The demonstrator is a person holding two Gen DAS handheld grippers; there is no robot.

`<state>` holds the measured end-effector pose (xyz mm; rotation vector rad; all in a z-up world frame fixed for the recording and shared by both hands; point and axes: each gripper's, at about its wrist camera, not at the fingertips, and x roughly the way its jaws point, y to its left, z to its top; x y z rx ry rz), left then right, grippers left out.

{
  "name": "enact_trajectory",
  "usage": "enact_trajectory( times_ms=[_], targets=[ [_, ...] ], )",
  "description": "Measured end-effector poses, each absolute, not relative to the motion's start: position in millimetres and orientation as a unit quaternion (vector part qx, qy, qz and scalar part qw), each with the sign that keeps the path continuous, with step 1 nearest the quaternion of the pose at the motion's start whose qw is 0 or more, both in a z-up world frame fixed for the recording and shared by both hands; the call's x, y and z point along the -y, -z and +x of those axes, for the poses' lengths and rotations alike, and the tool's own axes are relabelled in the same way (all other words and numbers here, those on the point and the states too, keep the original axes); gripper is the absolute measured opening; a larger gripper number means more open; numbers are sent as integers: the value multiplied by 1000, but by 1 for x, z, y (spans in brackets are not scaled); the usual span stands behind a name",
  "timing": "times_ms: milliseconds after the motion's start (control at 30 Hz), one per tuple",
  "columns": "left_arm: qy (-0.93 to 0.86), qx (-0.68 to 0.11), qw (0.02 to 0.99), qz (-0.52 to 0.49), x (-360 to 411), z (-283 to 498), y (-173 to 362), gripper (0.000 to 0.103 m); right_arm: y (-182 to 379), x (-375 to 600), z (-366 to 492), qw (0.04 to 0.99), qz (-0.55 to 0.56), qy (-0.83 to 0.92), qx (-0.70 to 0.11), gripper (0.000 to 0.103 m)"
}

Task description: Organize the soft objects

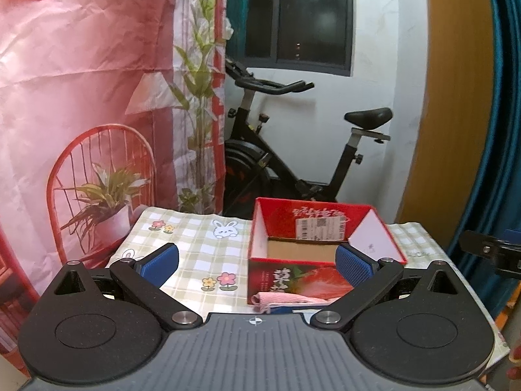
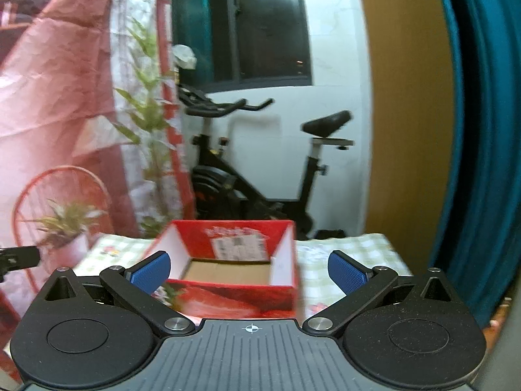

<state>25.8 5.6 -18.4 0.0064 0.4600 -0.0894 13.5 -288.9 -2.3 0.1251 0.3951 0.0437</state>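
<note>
A red cardboard box [image 1: 312, 224] with an open top and bare brown floor stands on the checked tablecloth [image 1: 202, 244]. A pink cloth [image 1: 286, 299] lies on the table against the box's near side, just ahead of my left gripper [image 1: 257, 267], which is open with nothing between its blue pads. In the right wrist view the same red box [image 2: 234, 260] sits straight ahead, and my right gripper [image 2: 249, 272] is open and empty above the near edge. The right gripper [image 1: 488, 251] also shows at the far right of the left wrist view.
A black exercise bike [image 1: 293, 150] stands behind the table against a white wall. A pink printed backdrop [image 1: 81, 97] hangs at the left, a wooden panel [image 1: 456, 97] and blue curtain [image 2: 482, 130] at the right. The table's right edge [image 1: 436, 244] is close to the box.
</note>
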Motion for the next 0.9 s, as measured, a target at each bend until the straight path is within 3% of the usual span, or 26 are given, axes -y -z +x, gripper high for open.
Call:
enact_trajectory(
  times_ms=[200, 500, 567, 700, 767, 900],
  targets=[
    [50, -246, 967, -52, -19, 54, 47, 103, 26, 284, 41, 979, 47, -28, -196, 103],
    [108, -338, 935, -9, 2, 96, 118, 100, 95, 249, 77, 958, 38, -54, -280, 102],
    [115, -361, 925, -16, 2, 101, 134, 93, 110, 241, 75, 952, 33, -69, -297, 99],
    [131, -404, 904, -41, -4, 102, 164, 70, 138, 233, 70, 936, 41, -95, -335, 79],
    [138, -413, 898, -57, -6, 102, 176, 64, 146, 234, 68, 930, 57, -102, -348, 72],
    [152, -427, 887, -83, -9, 102, 189, 63, 155, 239, 64, 921, 80, -118, -362, 61]
  ],
)
